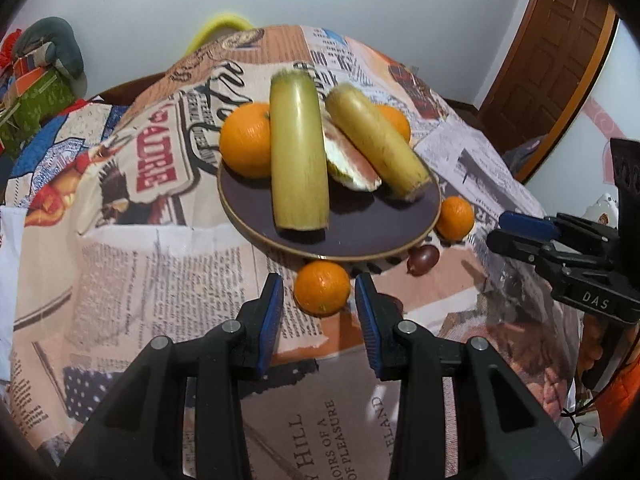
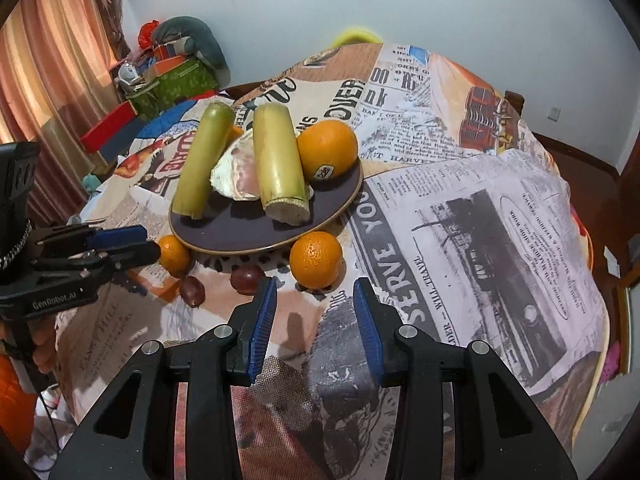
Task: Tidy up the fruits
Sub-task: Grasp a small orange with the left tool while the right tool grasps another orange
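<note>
Left wrist view: left gripper (image 1: 319, 292) jaws spread, nothing pinched; loose small orange (image 1: 322, 288) sits on the cloth between the tips, not touched.
Right gripper (image 2: 315, 298): jaws spread, empty; a second loose orange (image 2: 316, 260) lies just ahead of its tips.
Plate (image 1: 360, 236): holds two sugarcane pieces (image 1: 298, 152), a pomelo wedge (image 1: 352, 168), and oranges behind them.
Why: each gripper looks lined up on a stray fruit beside the plate, likely to lift it on.
Right wrist view only: two dark red fruits (image 2: 245, 278) near the plate rim, sticker on the big orange (image 2: 328, 148).
Left wrist view only: second plated orange at left.
</note>
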Motion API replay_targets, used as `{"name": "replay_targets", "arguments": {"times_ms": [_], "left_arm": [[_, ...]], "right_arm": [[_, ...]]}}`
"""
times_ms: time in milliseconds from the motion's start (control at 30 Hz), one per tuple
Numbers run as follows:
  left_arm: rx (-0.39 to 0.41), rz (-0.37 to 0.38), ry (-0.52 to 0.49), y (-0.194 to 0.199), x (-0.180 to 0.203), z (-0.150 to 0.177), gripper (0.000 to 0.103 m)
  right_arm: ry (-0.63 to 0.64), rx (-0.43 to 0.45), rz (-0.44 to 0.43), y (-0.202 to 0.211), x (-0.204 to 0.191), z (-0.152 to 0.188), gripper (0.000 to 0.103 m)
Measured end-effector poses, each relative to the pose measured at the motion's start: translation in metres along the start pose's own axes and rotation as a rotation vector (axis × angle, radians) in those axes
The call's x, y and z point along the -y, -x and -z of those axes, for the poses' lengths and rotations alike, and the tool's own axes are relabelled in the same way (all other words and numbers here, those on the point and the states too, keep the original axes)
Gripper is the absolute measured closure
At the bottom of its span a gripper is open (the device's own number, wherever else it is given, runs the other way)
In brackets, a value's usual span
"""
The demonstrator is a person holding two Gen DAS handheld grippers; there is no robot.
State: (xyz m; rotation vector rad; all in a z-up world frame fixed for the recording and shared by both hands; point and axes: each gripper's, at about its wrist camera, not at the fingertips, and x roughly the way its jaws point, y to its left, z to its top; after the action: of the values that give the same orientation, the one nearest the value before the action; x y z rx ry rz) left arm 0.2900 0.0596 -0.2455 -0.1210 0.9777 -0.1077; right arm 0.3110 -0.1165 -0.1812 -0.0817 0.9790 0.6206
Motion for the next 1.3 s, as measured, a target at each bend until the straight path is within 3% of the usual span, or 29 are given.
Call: {"name": "replay_targets", "arguments": {"times_ms": [400,600,700,1300], "left_arm": [[-0.043,0.012,0.001,-0.024,0.0,0.003,0.066],[-0.026,0.03,0.013,-0.027,-0.003,0.002,0.066],[-0.016,0.026,0.008,-0.027,-0.002,0.003,0.066],[0.077,0.002,0.002,0.028,-0.006,0.003,0.068]], "right_arm": [[-0.003,-0.021,-0.011,-0.022,0.0,-0.005,0.066],[-0.033,-0.032,-0.035,-0.033,0.004,-0.003,0.067],[-0.024,-0.021,-0.037,-0.031,0.002,-0.003,0.071],[0.013,0.048,-0.025,0.005,-0.015,-0.009,0.072]]}}
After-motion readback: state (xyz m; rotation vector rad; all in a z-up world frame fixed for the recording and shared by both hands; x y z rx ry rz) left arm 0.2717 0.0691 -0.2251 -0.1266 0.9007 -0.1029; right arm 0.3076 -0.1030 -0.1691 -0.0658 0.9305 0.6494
